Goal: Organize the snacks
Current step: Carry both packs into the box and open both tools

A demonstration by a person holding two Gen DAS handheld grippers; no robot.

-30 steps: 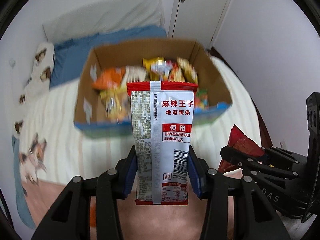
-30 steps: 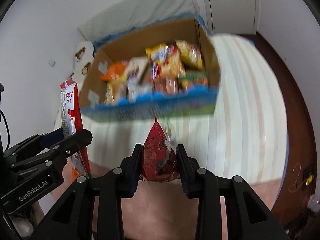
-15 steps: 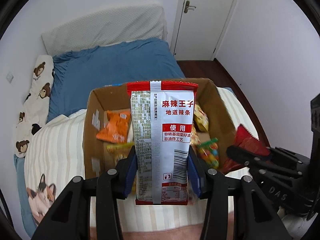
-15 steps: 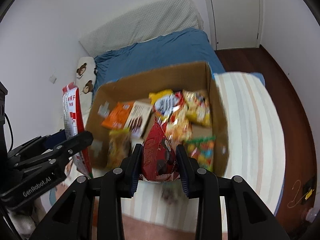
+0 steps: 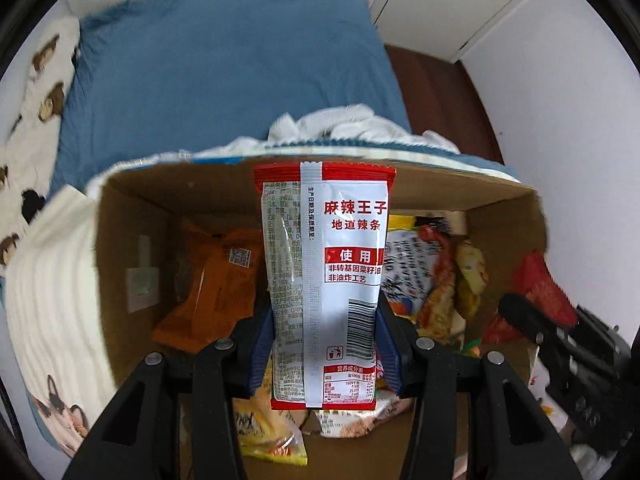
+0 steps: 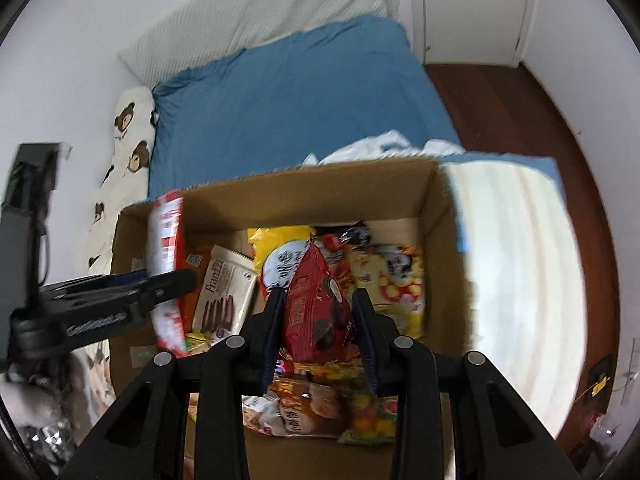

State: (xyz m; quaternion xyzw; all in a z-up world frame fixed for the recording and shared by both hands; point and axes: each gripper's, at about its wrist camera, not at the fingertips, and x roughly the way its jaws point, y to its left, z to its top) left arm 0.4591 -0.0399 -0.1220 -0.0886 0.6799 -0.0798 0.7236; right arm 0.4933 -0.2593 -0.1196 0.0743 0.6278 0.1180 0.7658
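Observation:
My left gripper [image 5: 322, 344] is shut on a tall white and red spicy-strip packet [image 5: 324, 276], held upright over the open cardboard box [image 5: 132, 216]. My right gripper [image 6: 318, 328] is shut on a red snack bag [image 6: 316, 304] with dark round shapes, also over the box [image 6: 304, 196]. The box holds several snacks: an orange bag [image 5: 212, 284], a Franzzi biscuit pack [image 6: 224, 292], yellow bags [image 6: 388, 280]. The right gripper and its red bag [image 5: 540, 292] show at the right of the left wrist view. The left gripper and its packet [image 6: 166, 264] show at the left of the right wrist view.
The box sits on a striped cream blanket [image 6: 516, 264] on a bed with a blue sheet [image 6: 296, 104]. A bear-print pillow [image 6: 128, 136] lies at the left. Dark wood floor [image 6: 492, 100] and a white door lie at the right.
Both grippers have moved forward and down with their snacks, from in front of the box to over its open top. The box now fills the lower half of both views.

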